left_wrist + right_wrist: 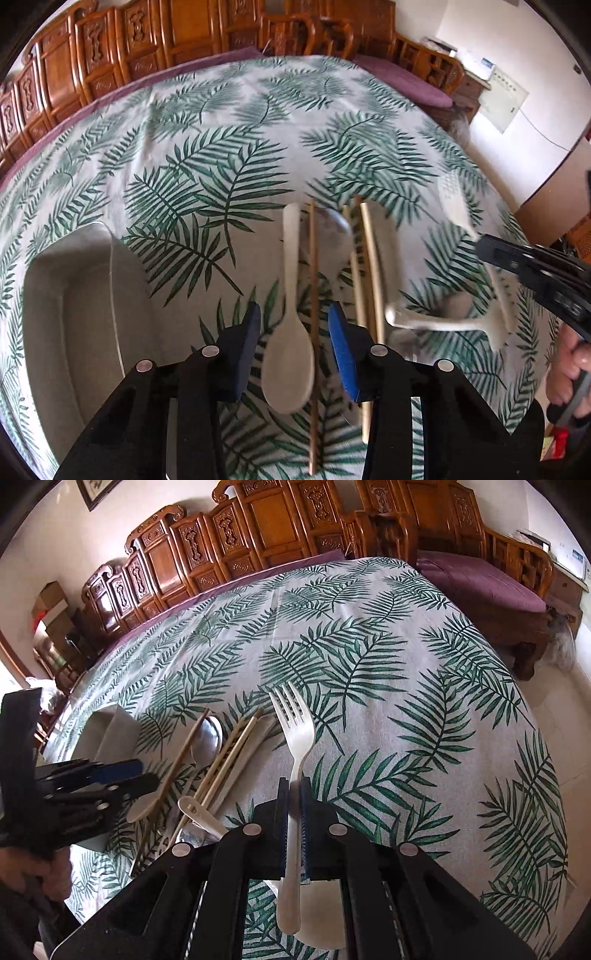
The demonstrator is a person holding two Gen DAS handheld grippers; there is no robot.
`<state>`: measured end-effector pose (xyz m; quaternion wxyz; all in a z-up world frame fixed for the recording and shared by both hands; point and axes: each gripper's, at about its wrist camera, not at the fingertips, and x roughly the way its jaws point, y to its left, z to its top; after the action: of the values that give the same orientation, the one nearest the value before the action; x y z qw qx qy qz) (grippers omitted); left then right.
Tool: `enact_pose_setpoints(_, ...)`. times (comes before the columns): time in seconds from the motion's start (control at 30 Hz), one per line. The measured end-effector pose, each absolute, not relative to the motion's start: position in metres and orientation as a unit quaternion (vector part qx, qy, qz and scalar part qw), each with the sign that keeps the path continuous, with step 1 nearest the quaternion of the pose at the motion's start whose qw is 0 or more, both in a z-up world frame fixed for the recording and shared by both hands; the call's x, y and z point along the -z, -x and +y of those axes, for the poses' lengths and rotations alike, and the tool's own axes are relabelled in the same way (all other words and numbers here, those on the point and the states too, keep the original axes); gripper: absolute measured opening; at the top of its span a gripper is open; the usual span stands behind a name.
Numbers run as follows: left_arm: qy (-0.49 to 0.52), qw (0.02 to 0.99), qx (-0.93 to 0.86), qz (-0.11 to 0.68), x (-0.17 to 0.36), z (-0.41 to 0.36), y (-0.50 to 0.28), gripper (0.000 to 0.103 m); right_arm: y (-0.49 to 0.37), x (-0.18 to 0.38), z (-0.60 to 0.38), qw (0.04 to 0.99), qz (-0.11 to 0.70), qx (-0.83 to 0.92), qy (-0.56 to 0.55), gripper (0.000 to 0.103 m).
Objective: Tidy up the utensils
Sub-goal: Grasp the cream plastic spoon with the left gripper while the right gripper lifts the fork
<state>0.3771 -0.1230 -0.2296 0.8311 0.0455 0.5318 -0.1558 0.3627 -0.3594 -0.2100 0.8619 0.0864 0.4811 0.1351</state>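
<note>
Left wrist view: my left gripper (293,356) hangs over the leaf-print tablecloth (229,122), jaws part open astride the bowl of a white spoon (289,343) and a thin wooden chopstick (313,332); the pads touch neither. Right of these lie two pale chopsticks (364,273) and a white spatula (443,323). A grey tray (66,306) sits at the near left. At far right I see my right gripper (532,266) holding a white fork (456,210).

Right wrist view: my right gripper (294,812) is clamped narrow on the fork's (295,734) handle, tines pointing far. The utensil cluster lies to its left, beside the tray (110,734).
</note>
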Motion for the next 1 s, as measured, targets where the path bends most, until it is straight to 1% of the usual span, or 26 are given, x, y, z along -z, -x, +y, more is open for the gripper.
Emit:
enact_pose_setpoints(0.03,-0.046,0.826,0.159,0.538,0.233,-0.123,-0.381,0.035,-0.362,0.209,-0.359,0.862,0.48,-0.135,-0.088,0.007)
enact_pose_setpoints(0.07,-0.048,0.824,0.16,0.542,0.235,-0.123,-0.385,0.03,-0.362,0.208,-0.359,0.862,0.48,-0.137,-0.09,0.007)
enact_pose_setpoints(0.17,-0.049,0.818,0.16,0.55,0.239,-0.124,-0.394,0.021,-0.362,0.207,-0.358,0.862,0.479,-0.139,-0.091,0.007)
enact_pose_setpoints(0.2,-0.048,0.818,0.161,0.551,0.239,-0.124,-0.396,0.02,-0.363,0.207,-0.358,0.861,0.479,-0.141,-0.091,0.007)
enact_pose_setpoints(0.43,-0.051,0.816,0.151,0.556,0.242,-0.12,-0.4,0.02,-0.362,0.208,-0.354,0.86,0.481,-0.145,-0.089,0.007)
enact_pose_setpoints(0.7,-0.097,0.813,0.143,0.556,0.249,-0.136,-0.4,0.02,-0.361,0.207,-0.352,0.86,0.48,-0.149,-0.087,0.007)
enact_pose_setpoints(0.73,-0.098,0.814,0.142,0.554,0.249,-0.137,-0.4,0.017,-0.361,0.208,-0.351,0.86,0.481,-0.149,-0.086,0.007)
enact_pose_setpoints(0.77,-0.095,0.815,0.142,0.554,0.249,-0.136,-0.4,0.006,-0.361,0.208,-0.35,0.859,0.482,-0.15,-0.085,0.007)
enact_pose_setpoints(0.87,-0.091,0.813,0.139,0.558,0.249,-0.135,-0.401,0.006,-0.36,0.209,-0.348,0.859,0.483,-0.152,-0.081,0.007)
enact_pose_setpoints(1.0,-0.095,0.825,0.126,0.543,0.238,-0.127,-0.394,0.006,-0.359,0.204,-0.343,0.86,0.479,-0.157,-0.078,0.007)
